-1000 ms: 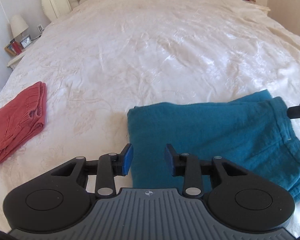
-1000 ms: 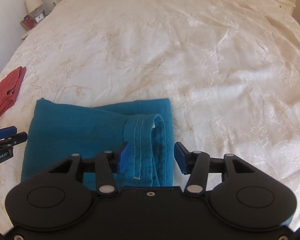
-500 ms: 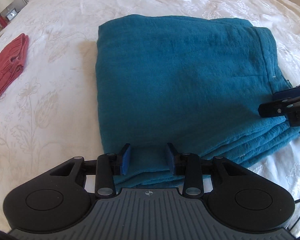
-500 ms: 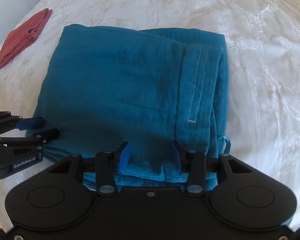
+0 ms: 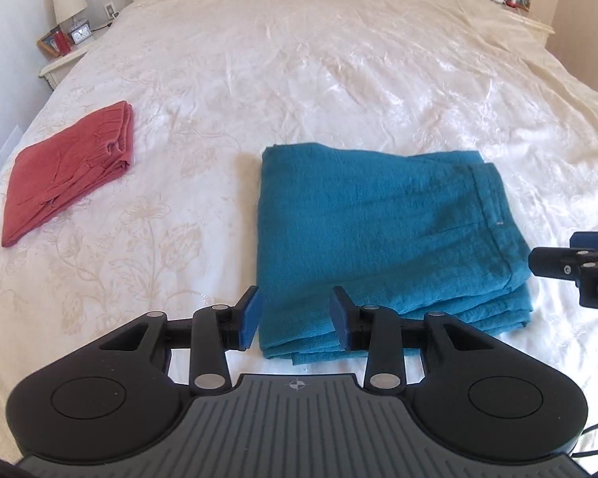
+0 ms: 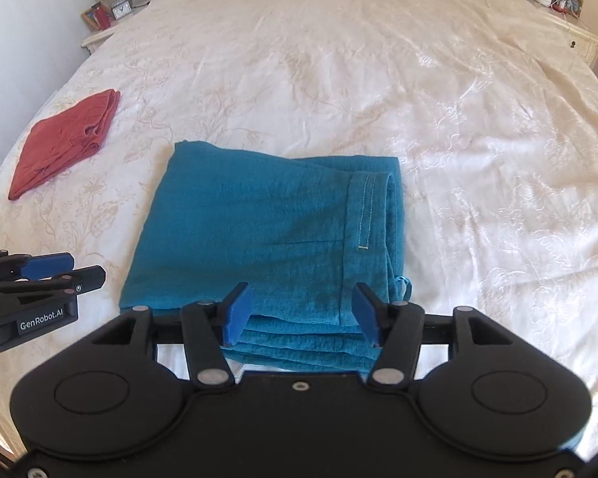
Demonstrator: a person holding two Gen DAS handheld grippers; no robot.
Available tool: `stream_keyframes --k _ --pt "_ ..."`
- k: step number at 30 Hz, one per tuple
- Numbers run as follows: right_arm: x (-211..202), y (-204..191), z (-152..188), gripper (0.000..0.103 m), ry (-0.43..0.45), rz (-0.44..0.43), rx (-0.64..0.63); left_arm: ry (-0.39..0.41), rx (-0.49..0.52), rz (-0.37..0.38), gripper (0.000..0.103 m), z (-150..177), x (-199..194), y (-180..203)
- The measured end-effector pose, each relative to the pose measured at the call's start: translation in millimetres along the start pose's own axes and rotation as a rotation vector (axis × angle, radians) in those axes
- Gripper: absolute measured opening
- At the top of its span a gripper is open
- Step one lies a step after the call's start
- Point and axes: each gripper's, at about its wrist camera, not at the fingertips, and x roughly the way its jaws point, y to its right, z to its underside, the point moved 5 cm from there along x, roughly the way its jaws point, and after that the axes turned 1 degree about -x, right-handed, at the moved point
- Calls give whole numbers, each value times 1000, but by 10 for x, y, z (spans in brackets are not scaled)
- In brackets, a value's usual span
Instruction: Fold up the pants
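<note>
The teal pants (image 5: pixel 378 235) lie folded in a flat stacked rectangle on the cream bedspread (image 5: pixel 339 59); they also show in the right wrist view (image 6: pixel 267 235), hem stitching at their right side. My left gripper (image 5: pixel 295 320) is open and empty, above the pants' near left corner. My right gripper (image 6: pixel 301 314) is open and empty, above the pants' near edge. The right gripper shows at the right edge of the left wrist view (image 5: pixel 570 263). The left gripper shows at the left edge of the right wrist view (image 6: pixel 40 275).
A folded red garment (image 5: pixel 71 167) lies on the bed to the left, also in the right wrist view (image 6: pixel 63 139). A nightstand with a lamp (image 5: pixel 68 0) stands at the far left; another nightstand (image 6: pixel 558 4) stands at the far right.
Both grippers dipped low over the folded pants half a second ago and have now lifted back and away. The pants stay folded in place. Both grippers remain open.
</note>
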Motion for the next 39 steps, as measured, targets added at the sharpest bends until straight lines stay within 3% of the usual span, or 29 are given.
stream_keyframes --k 6,13,15,25,28,31,39 --pt "-450 -117 -31 65 49 26 6 71 -25 -46 36 -69 -456 -10" --pt "-827 -275 -30 81 112 68 18 108 -96 -2 41 52 -845 -73" --pt "-909 -314 5 81 121 73 23 107 -107 4 44 122 -922 -68" --pt "-1109 -405 360 83 93 111 54 77 -85 15 45 399 -1086 0" --pt "-1128 -430 475 91 73 132 57 70 -74 5 45 462 -1097 4" --pt "-1144 -427 563 91 59 138 72 56 -63 3 45 519 -1095 21" --pt "-1216 -345 620 94 70 153 121 43 -22 -2 45 590 -1118 77"
